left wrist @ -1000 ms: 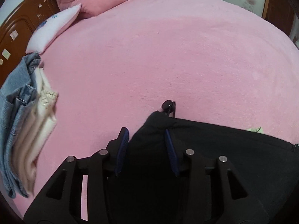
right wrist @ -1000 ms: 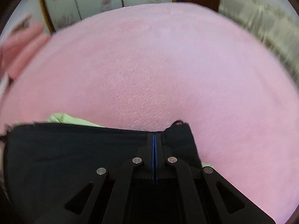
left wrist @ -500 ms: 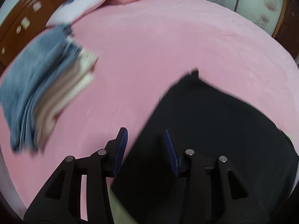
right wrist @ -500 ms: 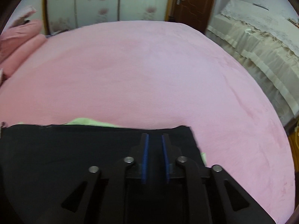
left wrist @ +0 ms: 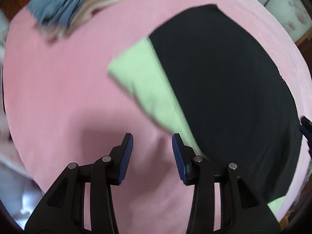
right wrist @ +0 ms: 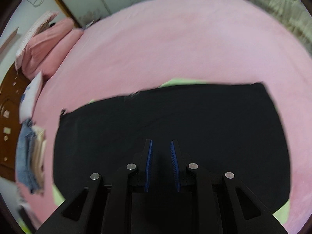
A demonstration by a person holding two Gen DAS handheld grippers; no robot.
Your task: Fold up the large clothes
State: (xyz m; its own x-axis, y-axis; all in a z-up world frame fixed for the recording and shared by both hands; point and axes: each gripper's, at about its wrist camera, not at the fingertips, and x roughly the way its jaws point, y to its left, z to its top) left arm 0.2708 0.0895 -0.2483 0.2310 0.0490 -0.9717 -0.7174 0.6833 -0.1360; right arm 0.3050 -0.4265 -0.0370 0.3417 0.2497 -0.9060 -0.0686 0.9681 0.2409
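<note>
A large black garment (left wrist: 224, 81) lies flat on the pink bed (left wrist: 58, 97), with a light green part (left wrist: 144, 78) showing from under its left edge. My left gripper (left wrist: 152, 138) hangs open over bare pink bedding, just left of the green part, with nothing between its blue pads. In the right wrist view the black garment (right wrist: 175, 120) fills the middle, with a green strip (right wrist: 181, 81) at its far edge. My right gripper (right wrist: 161, 143) stands open a little above the black cloth, its pads apart and nothing between them.
A stack of folded clothes (left wrist: 78, 5), blue denim on top, lies near the bed's head; it also shows as a stack (right wrist: 29, 156) in the right wrist view. Pink pillows (right wrist: 48, 44) and a wooden headboard (right wrist: 7, 117) lie beyond. Wardrobe doors (right wrist: 117, 0) stand behind the bed.
The left gripper swung left off the black garment's corner, out over pink bedding. The right gripper went from shut on the garment's edge to open and drew back above the cloth.
</note>
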